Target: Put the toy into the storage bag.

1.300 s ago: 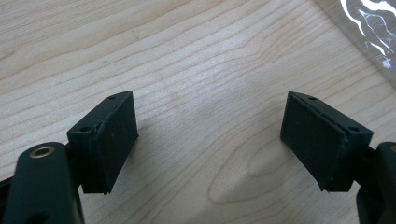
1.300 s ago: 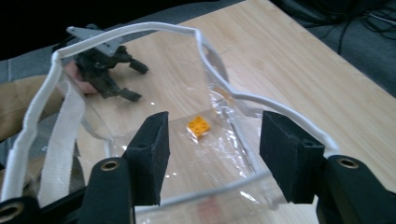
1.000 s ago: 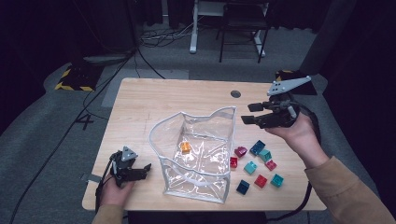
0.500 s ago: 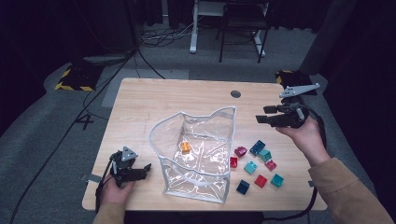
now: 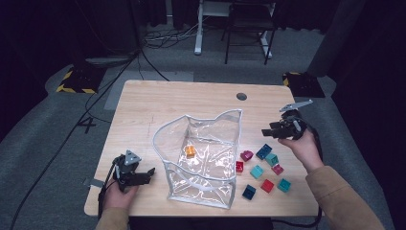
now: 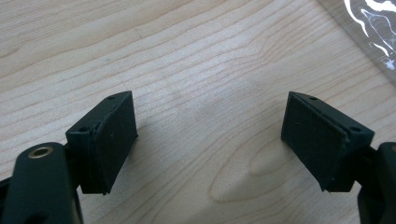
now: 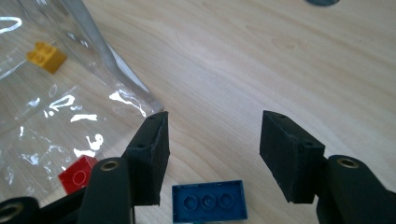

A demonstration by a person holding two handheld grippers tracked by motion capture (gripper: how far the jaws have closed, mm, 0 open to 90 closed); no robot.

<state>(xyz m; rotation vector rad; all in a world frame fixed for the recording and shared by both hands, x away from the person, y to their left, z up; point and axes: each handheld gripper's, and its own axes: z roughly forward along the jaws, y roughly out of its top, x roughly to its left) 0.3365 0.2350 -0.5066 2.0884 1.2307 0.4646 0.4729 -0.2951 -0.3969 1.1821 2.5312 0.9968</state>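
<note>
No brand, label or readable print showed on anything I worked with. The one mark resembling writing was a pale figure like a "4" on the grey floor left of the worktop.

My right gripper hung just above the dark blue brick, its fingers apart with nothing between them but bare wood, the brick lying just below the gap. In the right gripper view that brick was cut off by the lower edge, so I could count only three studs on it. A red brick sat beside the left finger, partly hidden behind it and seen through the plastic. From the high view my right gripper stood over the loose bricks to the right of the clear bag; the dark blue brick lay nearest it, near the bag's right side. Those other bricks, teal, red and magenta, were too small for me to make out their studs.

A yellow-orange brick lay inside the bag, blurred by glare on the plastic.

My left gripper rested low over the worktop near its front left corner, fingers wide apart and empty, well apart from the bag. Only a glinting corner of the bag reached into the left gripper view.
</note>
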